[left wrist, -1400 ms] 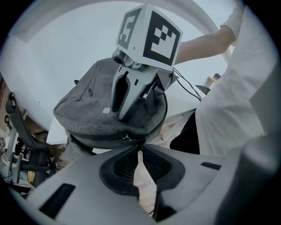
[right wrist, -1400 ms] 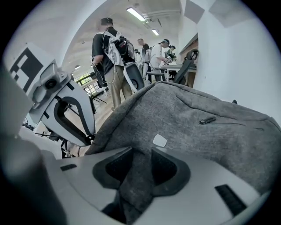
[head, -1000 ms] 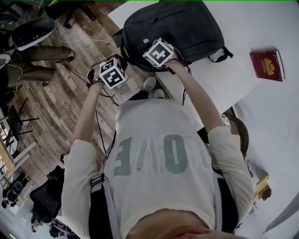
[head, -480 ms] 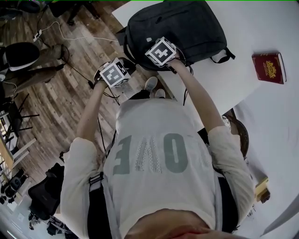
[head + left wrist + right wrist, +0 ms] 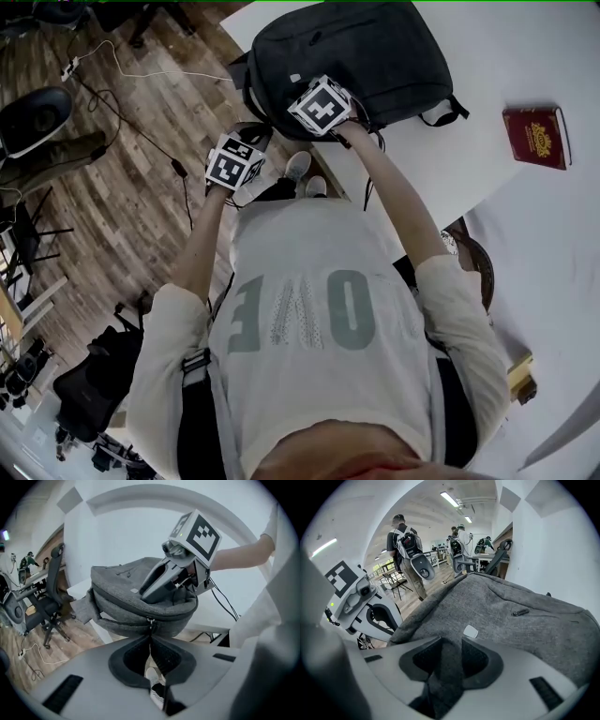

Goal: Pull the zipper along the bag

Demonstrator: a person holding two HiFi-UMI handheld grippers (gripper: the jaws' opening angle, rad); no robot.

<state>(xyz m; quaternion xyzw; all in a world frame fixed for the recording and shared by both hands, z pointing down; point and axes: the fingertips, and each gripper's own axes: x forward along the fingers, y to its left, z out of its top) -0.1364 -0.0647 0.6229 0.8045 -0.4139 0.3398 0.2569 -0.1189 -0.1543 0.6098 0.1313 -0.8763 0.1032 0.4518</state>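
A dark grey backpack (image 5: 375,52) lies on the white table (image 5: 525,47), its bottom end hanging over the table's near edge. In the left gripper view my left gripper (image 5: 150,638) is shut on the zipper pull (image 5: 150,621), which hangs from the zipper track on the bag's (image 5: 117,585) lower edge. My right gripper (image 5: 450,645) is shut on a pinched fold of the backpack's (image 5: 520,616) grey fabric, on its upper face just above the zipper. The two grippers sit close together, the left one off the table's edge.
A red book (image 5: 536,134) lies on the table to the right of the bag. Left of the table are wooden floor (image 5: 122,197), cables and an office chair (image 5: 49,606). People (image 5: 405,545) stand far off in the room.
My left gripper has moved a little to the right and nearer to me along the bag's lower edge. The right gripper has kept its place on the bag.
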